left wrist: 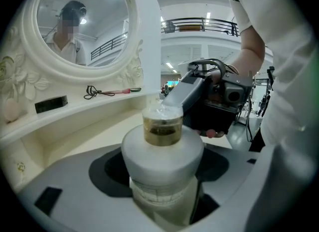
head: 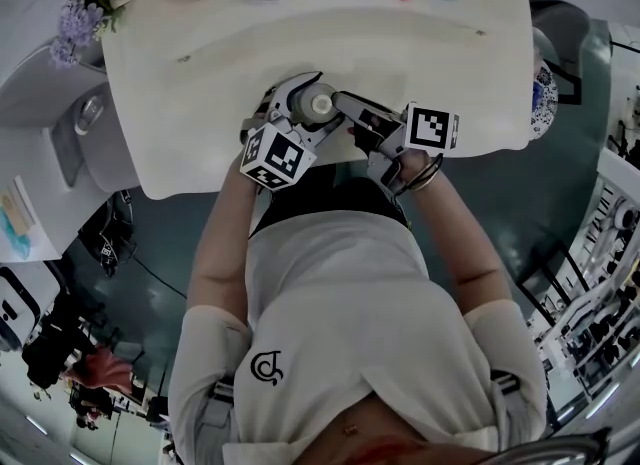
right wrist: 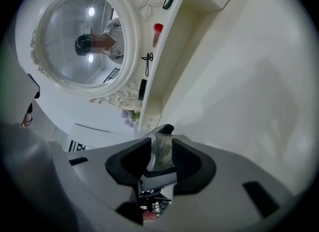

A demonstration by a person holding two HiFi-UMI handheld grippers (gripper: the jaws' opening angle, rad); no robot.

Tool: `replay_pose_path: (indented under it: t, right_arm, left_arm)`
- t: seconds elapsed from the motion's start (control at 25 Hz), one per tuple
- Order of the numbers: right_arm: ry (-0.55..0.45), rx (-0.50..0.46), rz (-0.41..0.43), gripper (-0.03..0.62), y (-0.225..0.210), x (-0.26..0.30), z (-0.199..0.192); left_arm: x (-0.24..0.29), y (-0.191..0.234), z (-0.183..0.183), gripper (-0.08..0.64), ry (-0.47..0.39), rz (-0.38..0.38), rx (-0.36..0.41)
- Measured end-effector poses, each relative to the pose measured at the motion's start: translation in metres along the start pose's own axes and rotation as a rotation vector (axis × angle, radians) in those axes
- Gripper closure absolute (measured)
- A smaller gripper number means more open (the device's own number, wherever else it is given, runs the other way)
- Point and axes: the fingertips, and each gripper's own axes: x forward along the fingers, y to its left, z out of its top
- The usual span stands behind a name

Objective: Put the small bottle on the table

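Holding the small bottle upright in the left claw, which is clamped round the bottle's white body. The worktop sits below and ahead of that claw. The right claw is nipped onto the clear cap, as far as I can tell from that cramped angle. I'd guess it's light, rigid and smooth, with a fragile glassy neck. Best grip is the wide body, since the cap could slip or pop off.

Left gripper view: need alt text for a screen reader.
A white bottle with a clear cap is held between the left gripper's jaws, while the right gripper grips the cap from behind. Beyond are a white table and an ornate mirror.
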Motion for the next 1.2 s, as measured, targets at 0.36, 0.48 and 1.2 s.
replay_pose_path:
  t: [0.36, 0.48, 1.2]
  right_arm:
    - [-0.010, 0.014, -0.015, 0.453, -0.004, -0.001, -0.001]
    - [-0.017, 0.007, -0.038, 0.454, -0.007, -0.002, -0.001]
    - [-0.196, -0.363, -0.025, 0.586, 0.070, -0.055, 0.007]
  left_arm:
    - [-0.001, 0.000, 0.005, 0.199, -0.038, 0.001, -0.009]
    - [-0.010, 0.004, 0.011, 0.169, -0.074, 0.025, -0.043]
    - [-0.106, 0.009, 0.101, 0.543, -0.255, 0.328, -0.133]
